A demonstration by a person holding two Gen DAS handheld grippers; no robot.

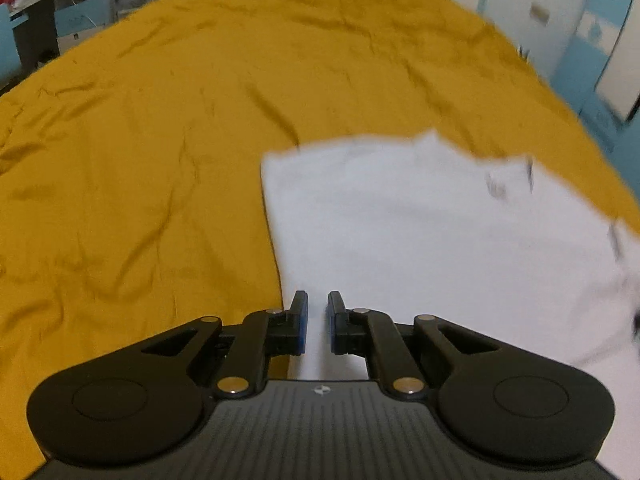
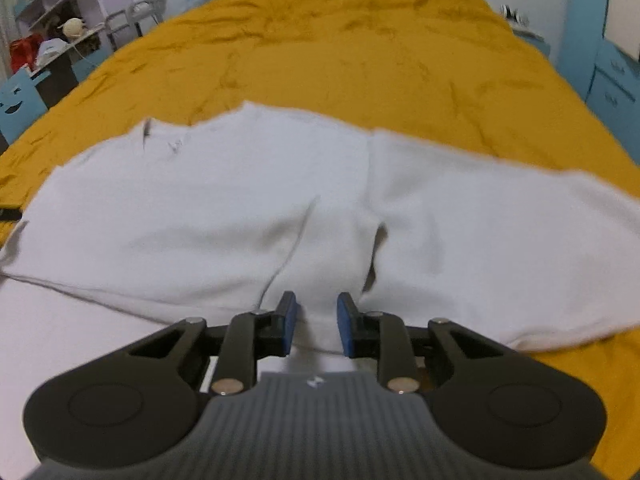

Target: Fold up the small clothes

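Observation:
A white small garment (image 2: 224,208) lies spread on the mustard-yellow bedspread (image 2: 360,60), with a sleeve (image 2: 500,248) stretched to the right. In the left wrist view the garment (image 1: 420,232) fills the right half, its near-left hem running under the fingers. My left gripper (image 1: 317,312) has its jaws narrowly apart with white fabric between them at the hem. My right gripper (image 2: 317,312) has its jaws a little apart with a fold of the white garment between them near the underarm.
The yellow bedspread (image 1: 140,160) covers the whole bed. Shelves and clutter (image 2: 52,40) stand at the far left, blue cabinets (image 2: 612,80) at the far right. A white sheet area (image 2: 60,340) lies at the near left.

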